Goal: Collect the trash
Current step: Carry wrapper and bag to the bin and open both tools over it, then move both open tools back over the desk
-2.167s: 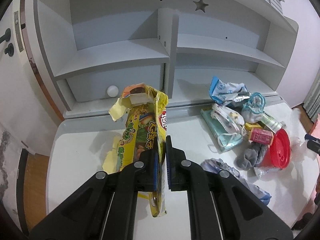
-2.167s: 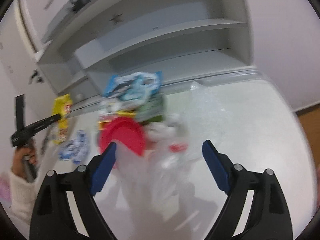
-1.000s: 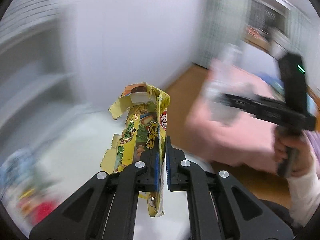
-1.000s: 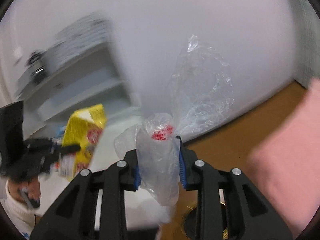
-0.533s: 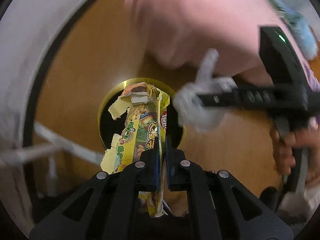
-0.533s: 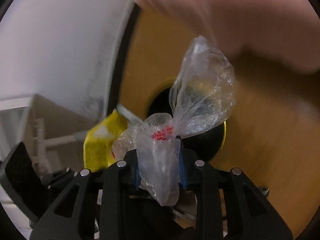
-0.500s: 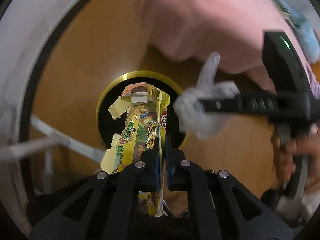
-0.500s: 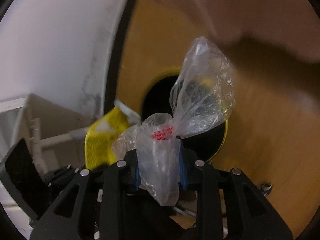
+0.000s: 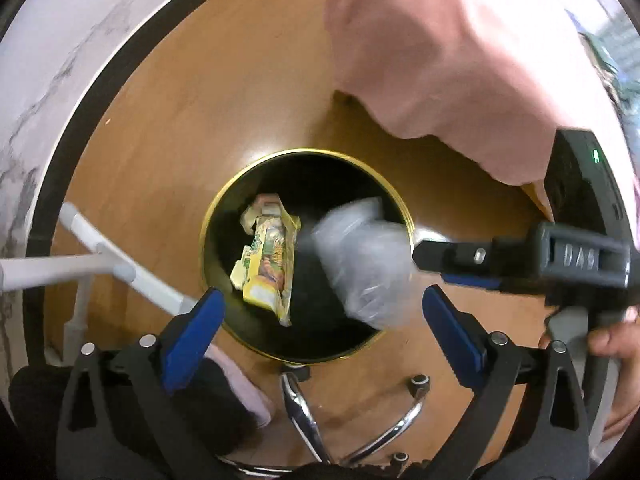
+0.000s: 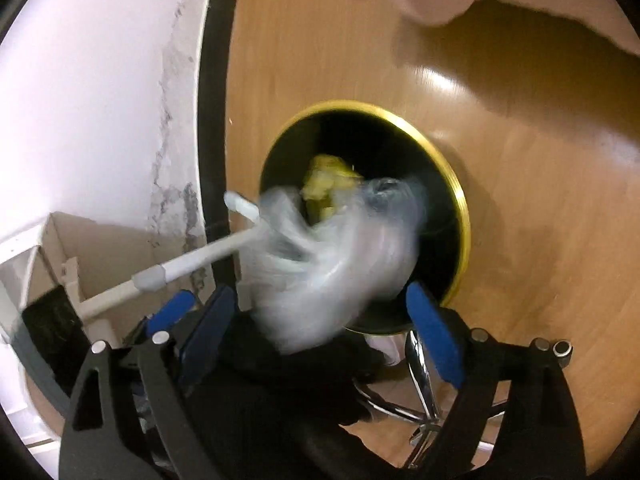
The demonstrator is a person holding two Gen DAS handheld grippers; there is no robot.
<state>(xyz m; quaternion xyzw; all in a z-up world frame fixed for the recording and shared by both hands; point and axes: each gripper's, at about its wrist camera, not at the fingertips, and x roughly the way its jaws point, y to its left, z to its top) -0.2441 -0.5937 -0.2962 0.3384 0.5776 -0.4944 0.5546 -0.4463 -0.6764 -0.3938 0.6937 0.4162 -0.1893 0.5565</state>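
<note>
A black bin with a gold rim [image 9: 405, 216] stands on the wooden floor below both grippers. The torn yellow snack box [image 9: 268, 264] lies inside it. My left gripper [image 9: 320, 308] hangs over the bin, its jaws opening wide with nothing between them. The clear plastic bag [image 10: 332, 256] is a blur in mid-air over the bin's near edge [image 10: 456, 208]. It is just ahead of my right gripper [image 10: 320, 300], whose jaws are opening and whose pads do not press on it. The left wrist view shows the bag [image 9: 360, 264] beside the right gripper [image 9: 452, 264].
Chrome chair legs with casters [image 9: 304, 400] sit just in front of the bin. A white rod [image 9: 120, 268] slants in from the left by the wall and black baseboard. Pink cloth [image 9: 440, 60] hangs above the floor. A hand [image 9: 608, 332] holds the right gripper's handle.
Both grippers have gone from shut to wide open. The yellow box has dropped from the left jaws into the bin. The plastic bag has left the right jaws and is falling.
</note>
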